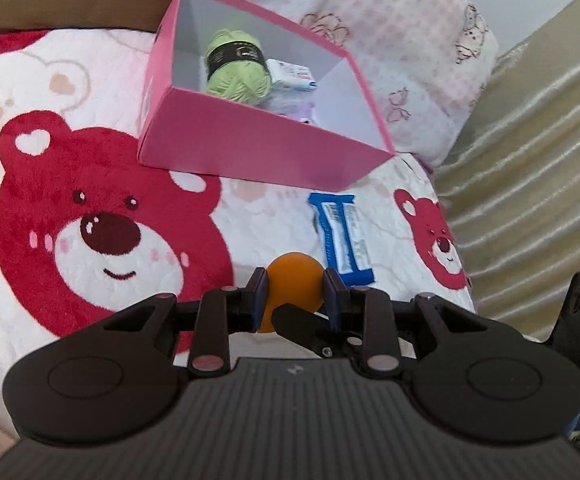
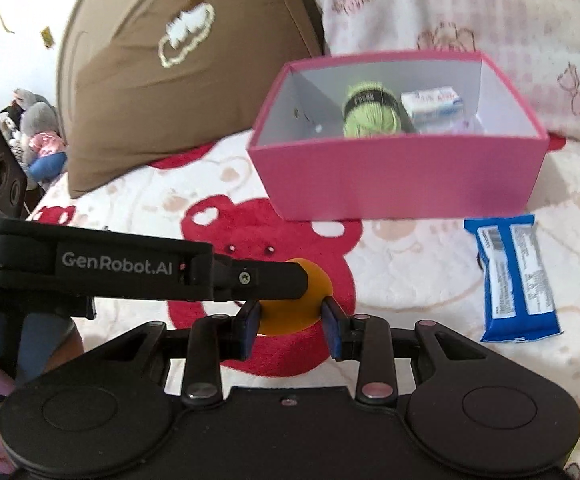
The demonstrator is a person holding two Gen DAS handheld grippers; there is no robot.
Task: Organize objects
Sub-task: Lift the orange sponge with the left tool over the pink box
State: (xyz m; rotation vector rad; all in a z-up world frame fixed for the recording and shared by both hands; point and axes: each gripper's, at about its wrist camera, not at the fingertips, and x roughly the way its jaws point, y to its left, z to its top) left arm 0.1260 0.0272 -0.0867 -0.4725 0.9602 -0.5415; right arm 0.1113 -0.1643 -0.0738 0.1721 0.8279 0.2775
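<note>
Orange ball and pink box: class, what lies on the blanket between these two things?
In the right wrist view, only bare bear-print blanket lies between the orange ball and the pink box. The blue snack packet sits off to the right.

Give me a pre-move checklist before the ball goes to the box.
1. Ball sits between the left claw pads: ok.
2. Only one claw is on the ball: not ok. The right claw straddles it too.
3. Which claw actually grips: cannot tell.
4. Claws clear of each other: not ok. A left claw finger crosses just above the right claw's left pad.
5. Box is open with room: ok. The yarn and packet sit toward its right, and its left part is bare.
6. Route to the box: probably ok. The blue wrapper lies off to the right.
</note>
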